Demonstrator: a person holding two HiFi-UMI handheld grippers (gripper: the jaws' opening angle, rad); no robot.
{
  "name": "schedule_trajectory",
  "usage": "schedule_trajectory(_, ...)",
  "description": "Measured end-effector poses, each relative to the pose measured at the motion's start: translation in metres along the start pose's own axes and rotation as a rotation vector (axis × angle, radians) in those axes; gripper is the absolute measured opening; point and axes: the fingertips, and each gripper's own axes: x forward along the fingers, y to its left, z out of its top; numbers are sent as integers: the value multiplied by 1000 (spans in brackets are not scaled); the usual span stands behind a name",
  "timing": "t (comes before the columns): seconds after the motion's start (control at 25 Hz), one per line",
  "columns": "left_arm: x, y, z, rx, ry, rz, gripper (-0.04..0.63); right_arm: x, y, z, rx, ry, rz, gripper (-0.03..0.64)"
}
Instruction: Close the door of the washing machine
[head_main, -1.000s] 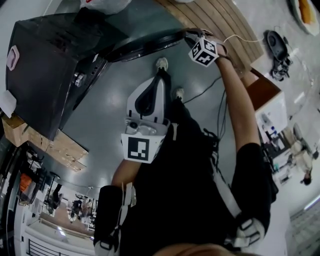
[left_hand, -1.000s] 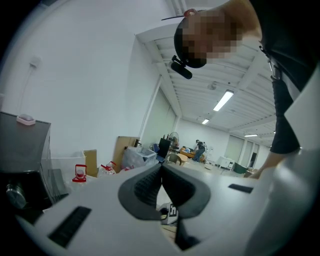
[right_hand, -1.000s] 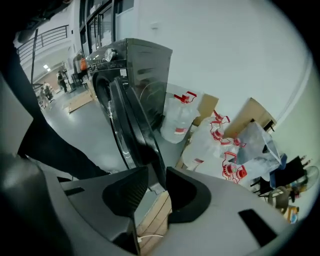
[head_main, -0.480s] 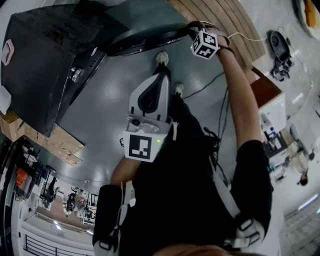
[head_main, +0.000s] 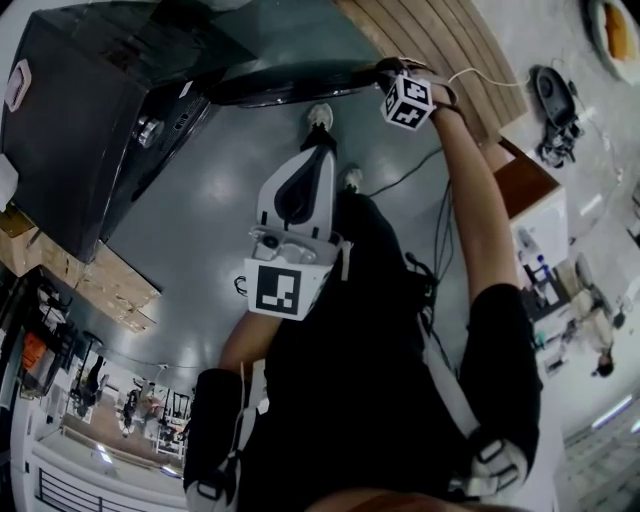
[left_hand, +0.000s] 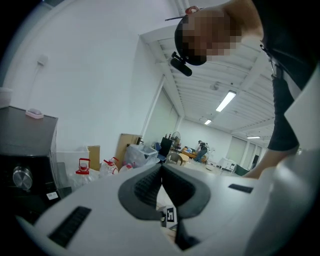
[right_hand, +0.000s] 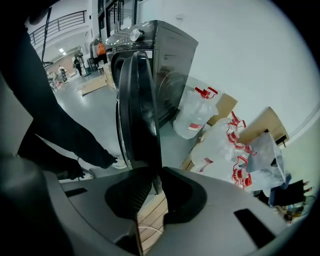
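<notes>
Near the person's waist, the left tongs (left_hand: 161, 169) hang with jaws pressed together and nothing in them, pointing out over the grey floor (head_main: 215, 200). For this step they have no work, and it is best that they keep low and out of the door's path.

Further out, at arm's reach on the right, the right tongs (right_hand: 154, 174) point steeply down onto the free edge of the door (right_hand: 137, 115). Their jaws have just been closing, and the thin rim of the door stands between them, apparently pinched by the pads. The door stands swung wide open, edge-on to these tongs.

Beyond it sits the dark washing machine (head_main: 80, 120), at the far left, with the door reaching from its front across to the right tongs. A good close probably means a firm hold on the rim, then a sweep to the left along the door's own arc about its hinge, with the wrist turning as it goes. The jaws should let go before the rim meets the machine's front, and a flat push can then seat the latch.
</notes>
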Motion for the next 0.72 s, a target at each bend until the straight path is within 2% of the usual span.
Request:
schedule_trajectory(0.28, -46, -25, -17, 4, -34, 41, 6, -9, 59, -8, 50, -56, -8, 58)
schedule_trajectory(0.48, -92, -47, -39, -34, -70, 87, 6, -18, 110, -7, 152, -101, -11, 57)
schedule_trajectory(0.72, -161, -71, -62, -42, -119, 155, 6, -27, 175, -1, 258, -132, -40, 57)
